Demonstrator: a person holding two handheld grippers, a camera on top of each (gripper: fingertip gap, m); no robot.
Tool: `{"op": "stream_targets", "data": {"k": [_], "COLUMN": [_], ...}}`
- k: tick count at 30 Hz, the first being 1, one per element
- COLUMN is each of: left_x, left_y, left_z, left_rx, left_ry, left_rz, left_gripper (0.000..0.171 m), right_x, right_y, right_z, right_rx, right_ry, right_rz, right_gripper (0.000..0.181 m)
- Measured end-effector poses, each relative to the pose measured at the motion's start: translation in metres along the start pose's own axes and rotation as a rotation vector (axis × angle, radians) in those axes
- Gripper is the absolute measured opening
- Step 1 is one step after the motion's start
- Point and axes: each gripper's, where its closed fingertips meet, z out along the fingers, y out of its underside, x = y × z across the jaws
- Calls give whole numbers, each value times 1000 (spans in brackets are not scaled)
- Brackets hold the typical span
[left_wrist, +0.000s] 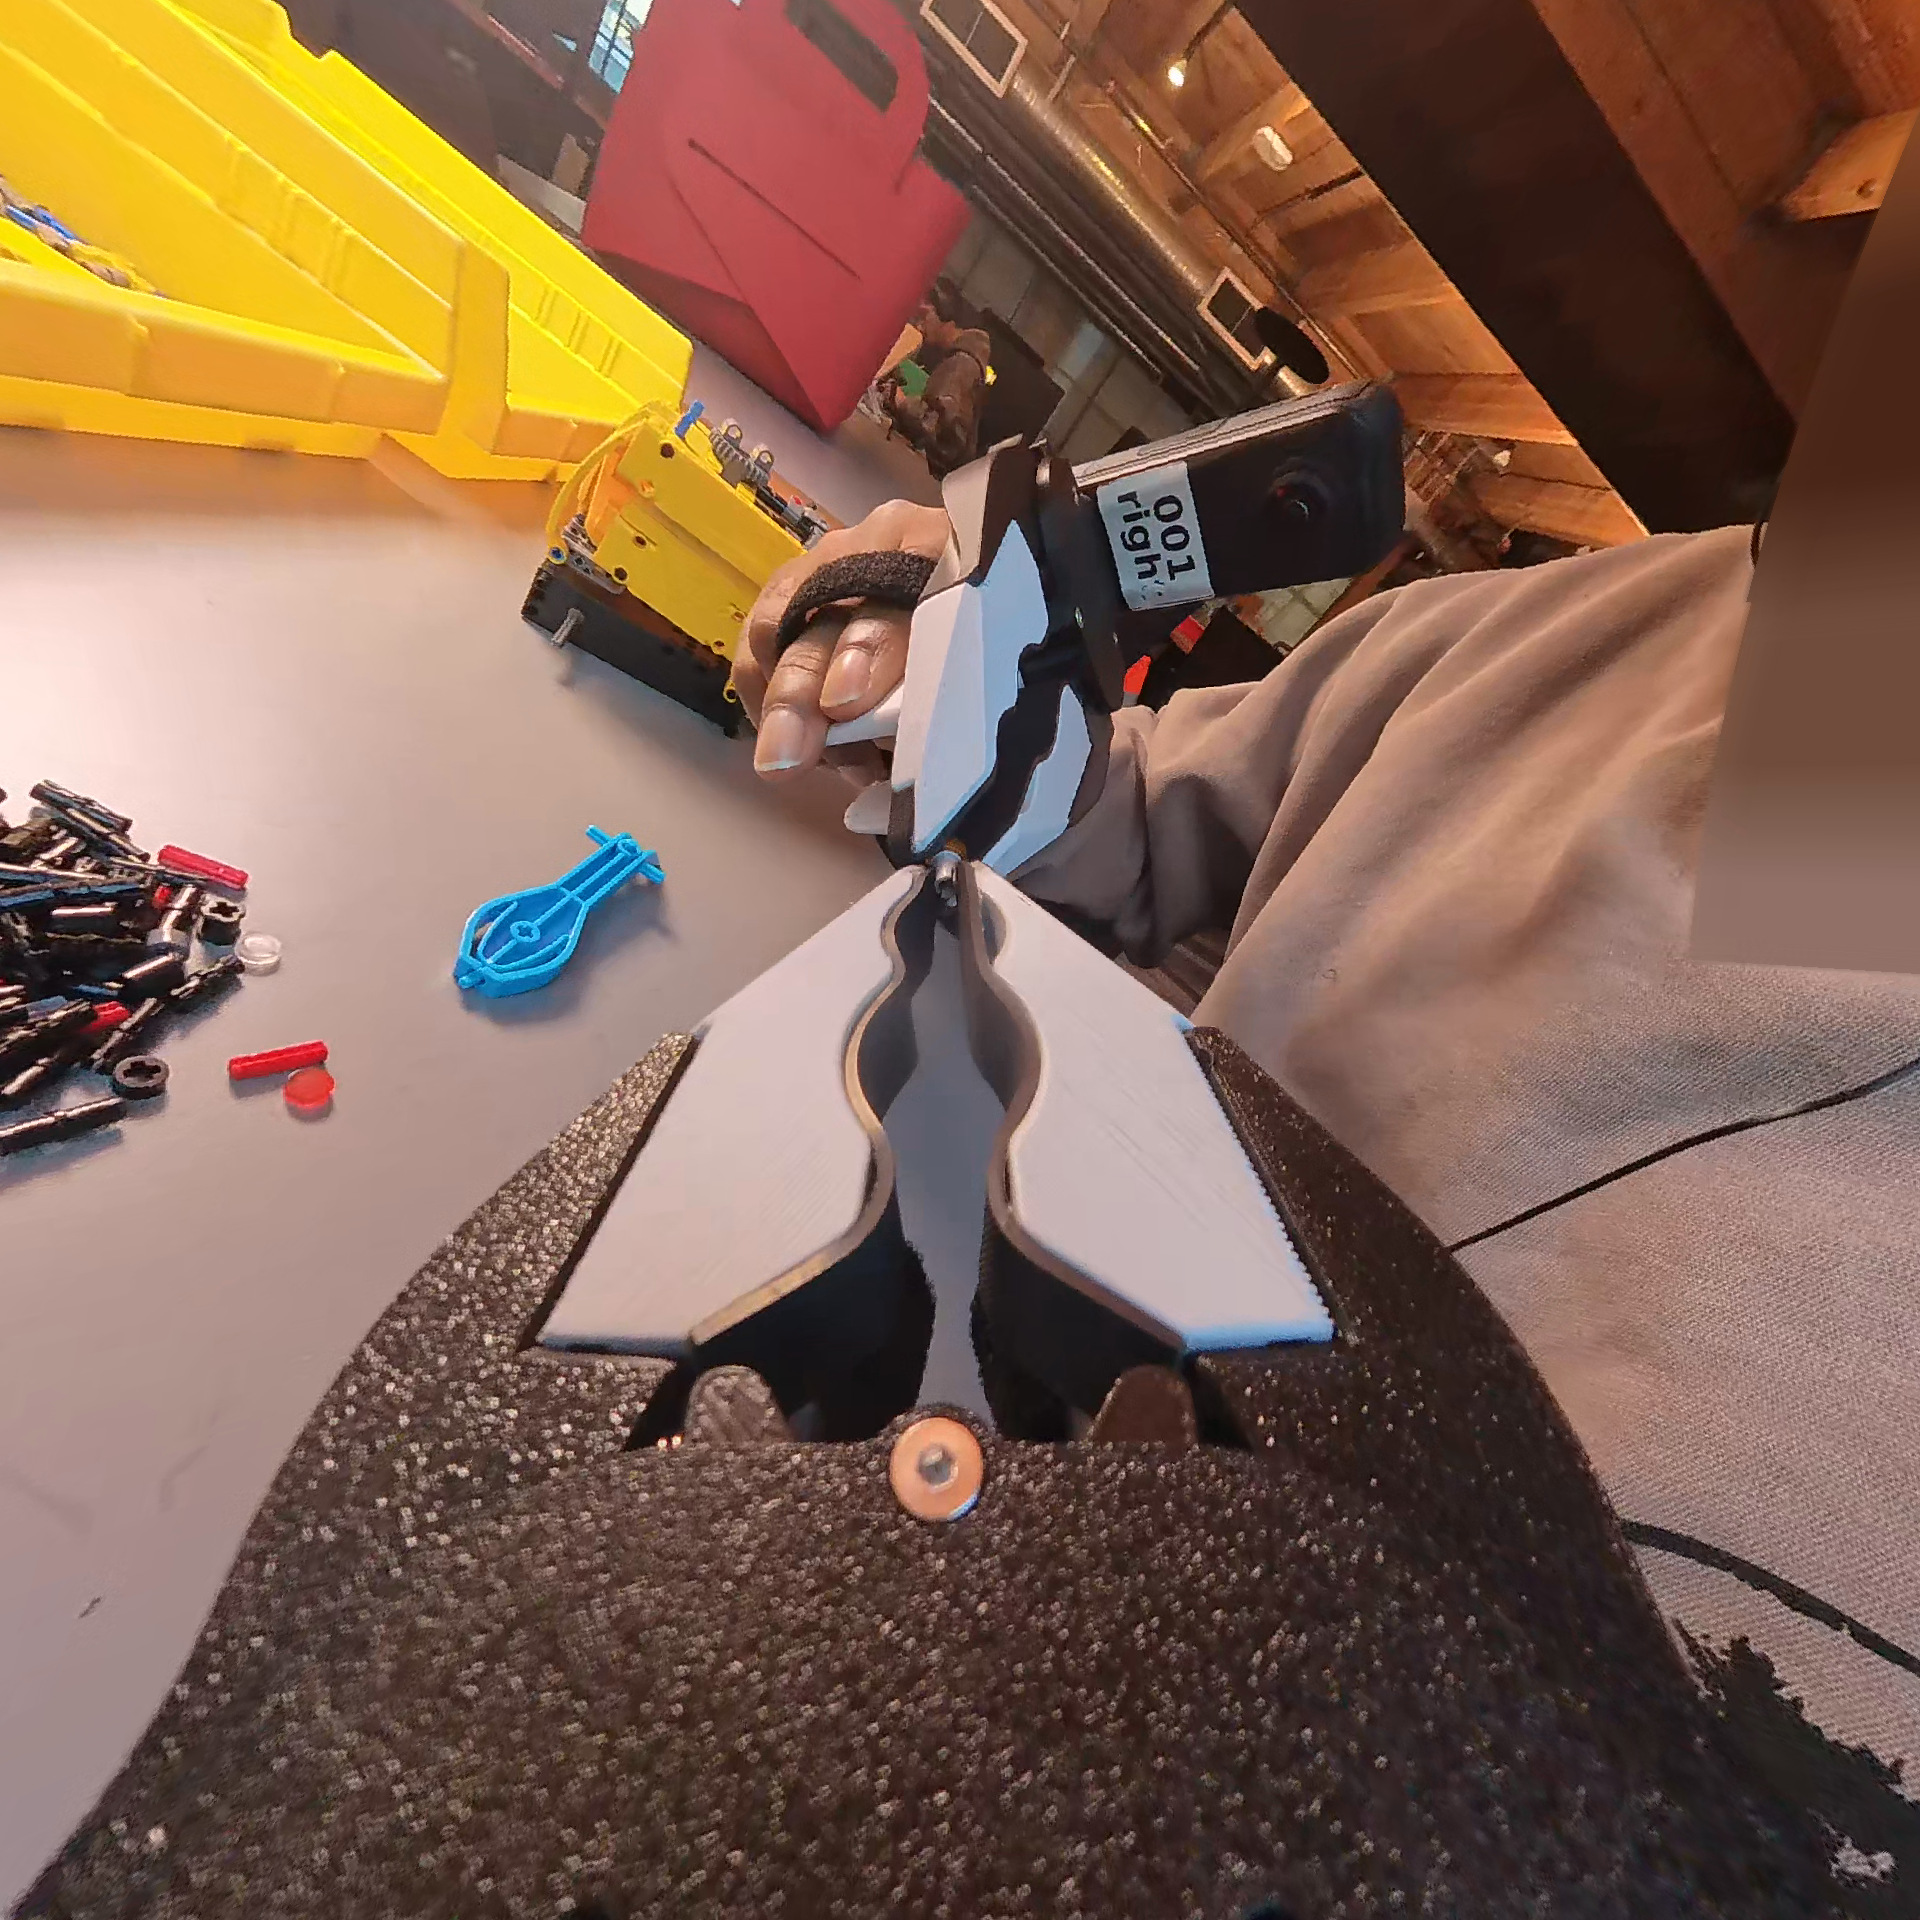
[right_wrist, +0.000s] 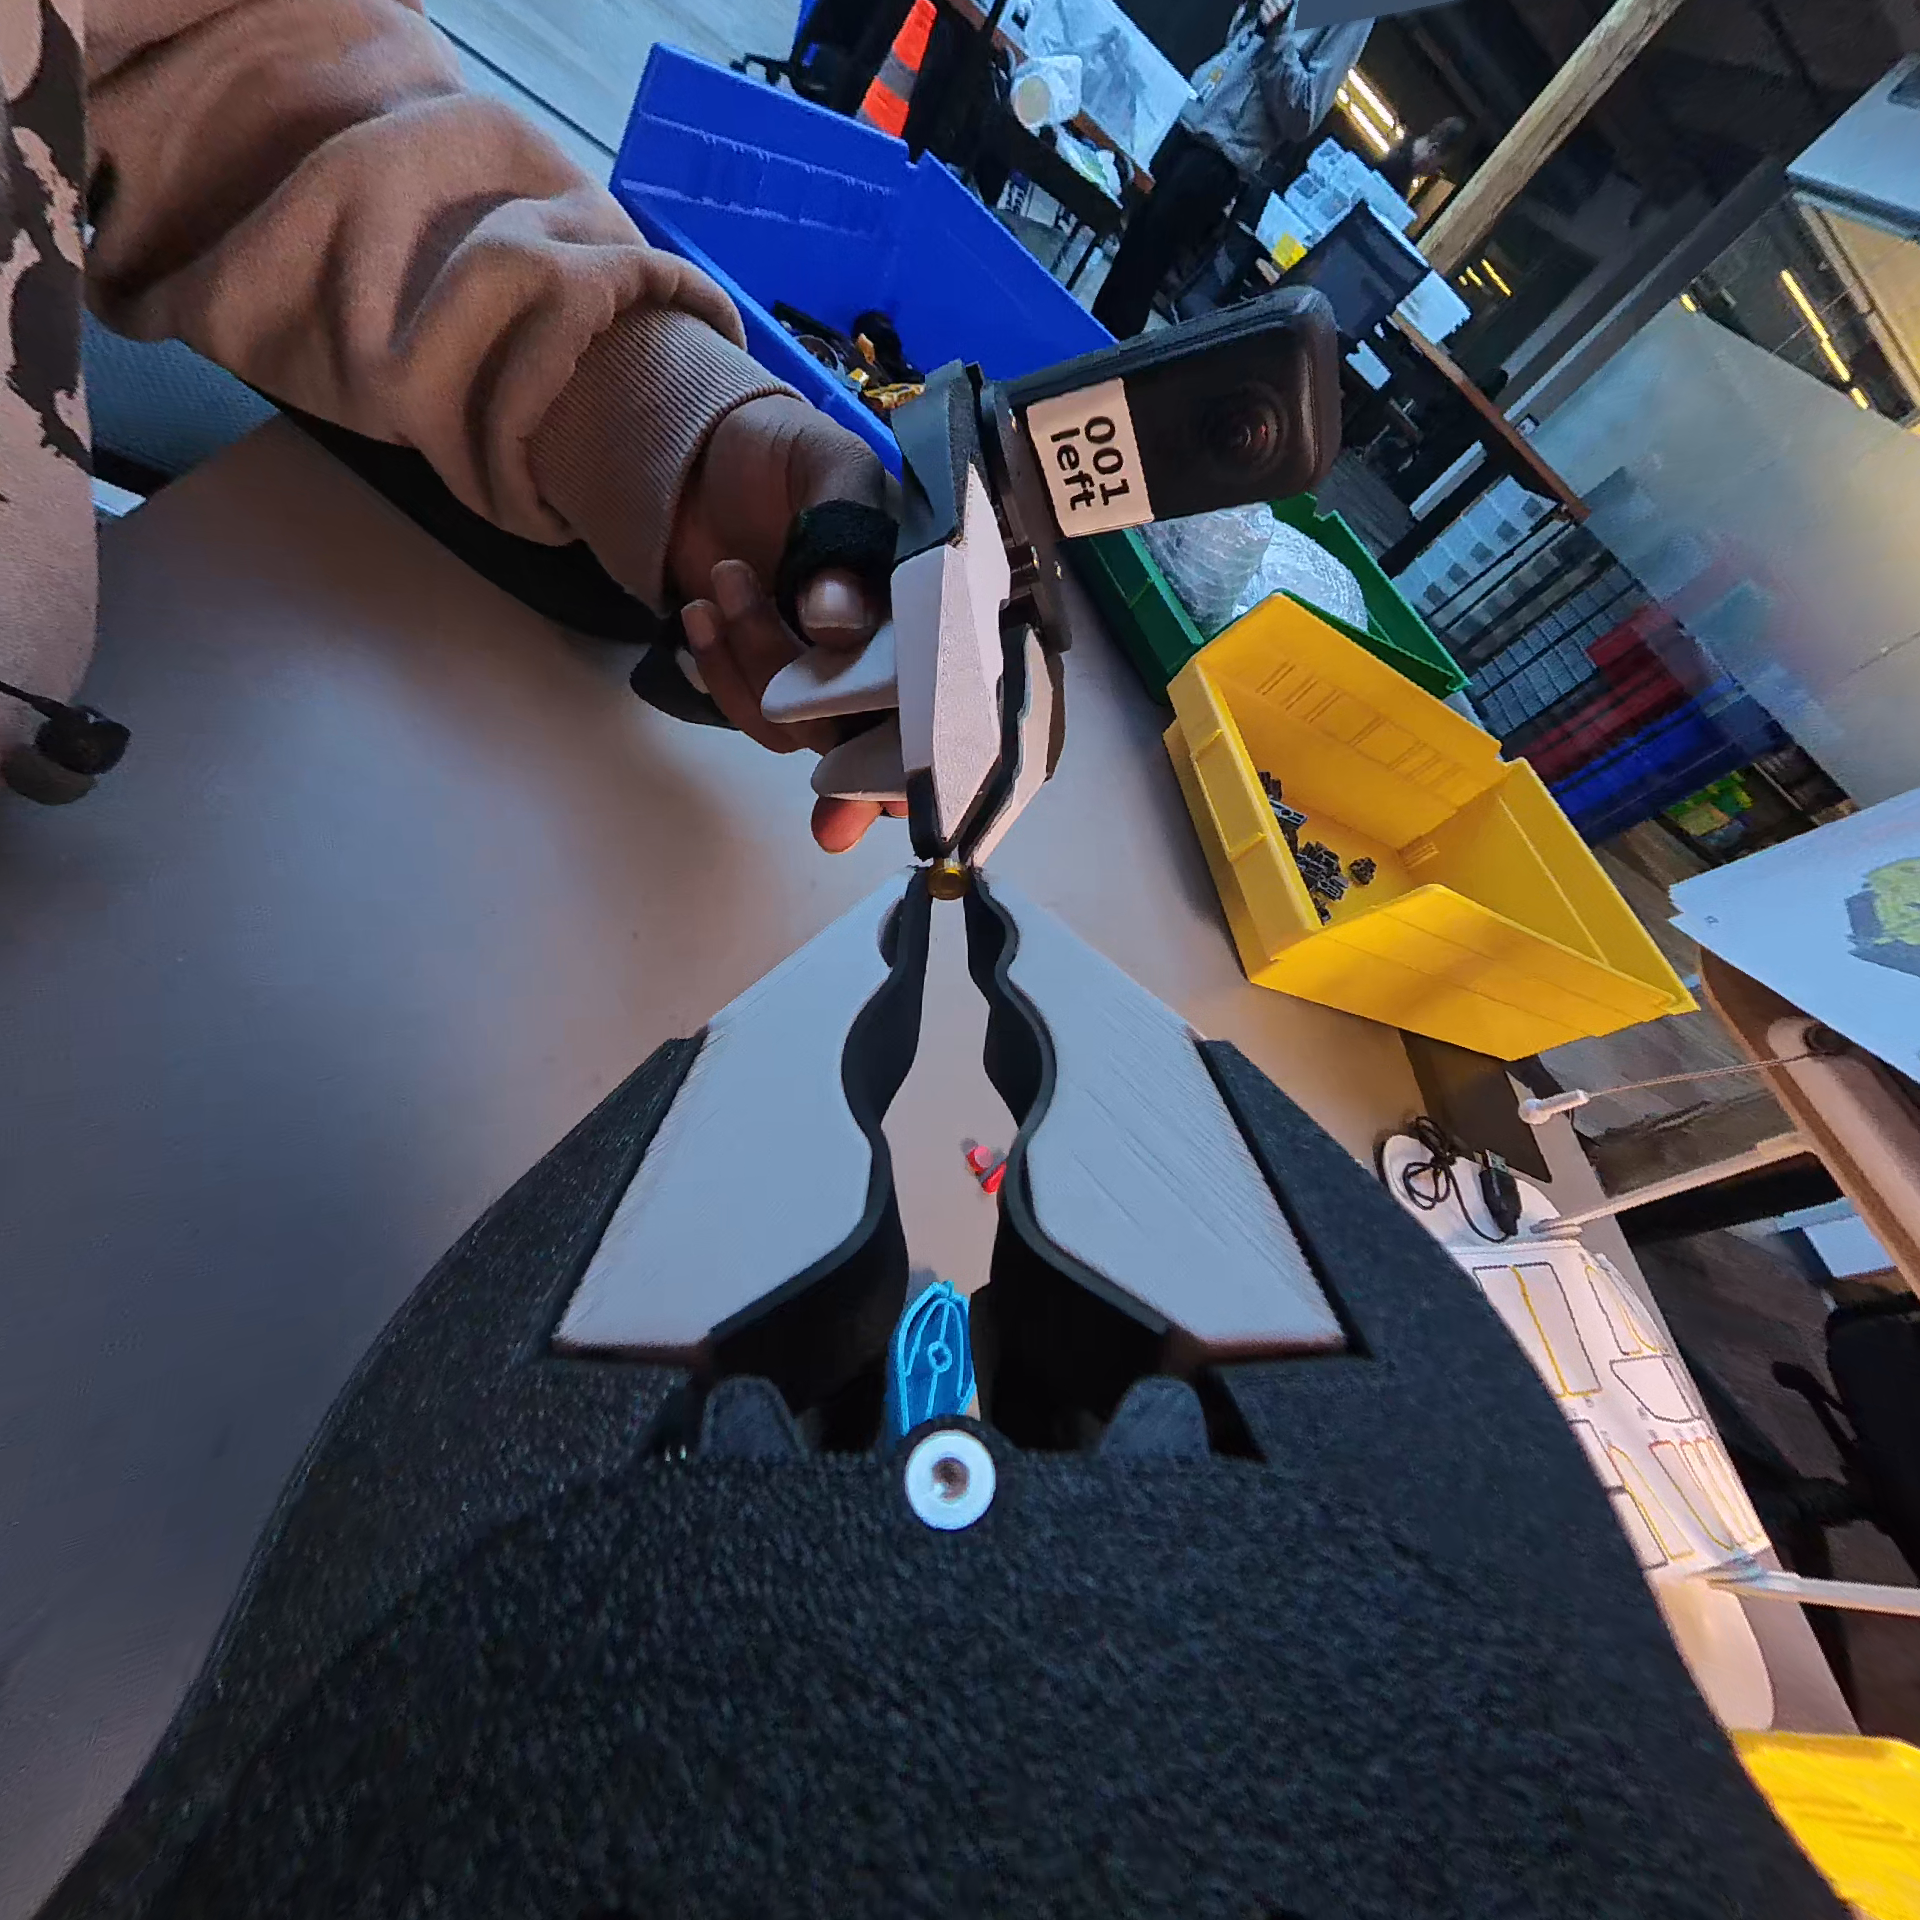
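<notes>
Left wrist view: our left gripper (left_wrist: 943, 871) pinched small grey pin (left_wrist: 945, 868), tip to tip with right gripper (left_wrist: 928, 847); blue tool (left_wrist: 551, 920), black parts (left_wrist: 94, 935) lay left on table (left_wrist: 364, 727).

Right wrist view: our right gripper (right_wrist: 940, 878) pinched small amber piece (right_wrist: 947, 879) against left gripper (right_wrist: 943, 847); yellow bin (right_wrist: 1423, 831) right.

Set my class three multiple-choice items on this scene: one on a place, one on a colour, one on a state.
1. Where does the blue tool lie? A in a bin; B on the table; C in a gripper.
2. What colours is the brick model? A yellow on black; B all white; C green.
3. How do the left gripper and right gripper stand? A wide open; B shut on one small part; C lying flat.
Key: B, it rests on tabletop beside the black pile; A, yellow body, black base; B, tips meet around it.
</notes>
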Motion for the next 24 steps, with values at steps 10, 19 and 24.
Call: {"op": "stream_targets", "data": {"k": [10,19,24], "left_x": [-44,-57,-81], "left_y": [-6,-7,-5], "left_z": [-30,-37,-43], "left_rx": [-31,-9,-70], "left_ry": [-289,-400,-559], "left_rz": [152,184,261], "left_gripper": [3,3,3], "right_x": [26,37,47], "right_y": [34,51,101], "right_z": [-3,3,20], "right_rx": [-88,-90,-319], "right_ry": [64,100,122], "right_rz": [76,144,159], "right_gripper": [5,6,6]}}
